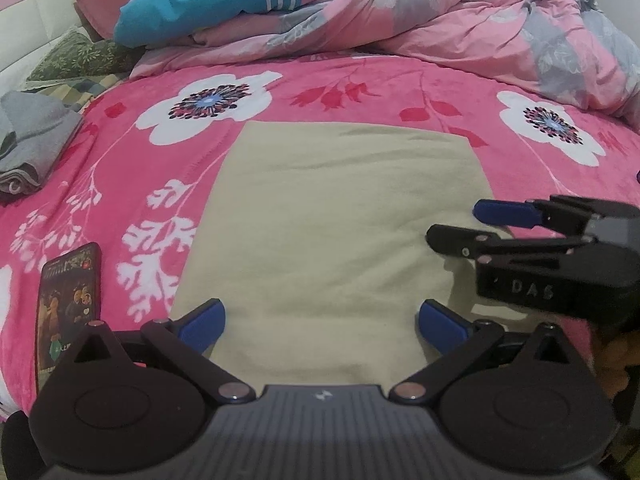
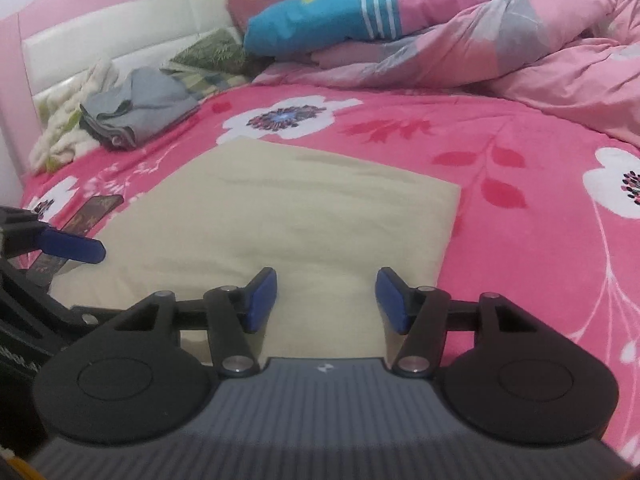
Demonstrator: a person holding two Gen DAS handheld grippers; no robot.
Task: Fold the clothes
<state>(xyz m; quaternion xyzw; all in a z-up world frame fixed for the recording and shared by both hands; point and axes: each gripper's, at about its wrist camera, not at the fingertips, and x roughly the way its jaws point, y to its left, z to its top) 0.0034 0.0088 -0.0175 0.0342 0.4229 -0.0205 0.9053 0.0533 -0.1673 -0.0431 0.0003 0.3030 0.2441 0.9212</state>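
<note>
Cloth: a beige folded cloth (image 1: 336, 216) lies flat as a neat rectangle on the pink flowered blanket (image 1: 340, 92), in the middle of the bed.
Left gripper: the left gripper (image 1: 322, 322) hangs over the near edge of the cloth, jaws spread wide, nothing between its blue pads.
Right gripper: the right gripper (image 2: 327, 300) sits over the near right part of the cloth, jaws about half open and empty; the pads press on nothing.
Phone: a phone (image 1: 68, 304) lies on the blanket just left of the cloth, screen lit.
Grey clothes: a folded grey pile (image 2: 136, 112) rests near the headboard (image 2: 120, 28), well apart from the cloth.
Bedding: a crumpled pink quilt (image 1: 460, 20) and a blue pillow (image 1: 208, 4) are heaped at the far side.
</note>
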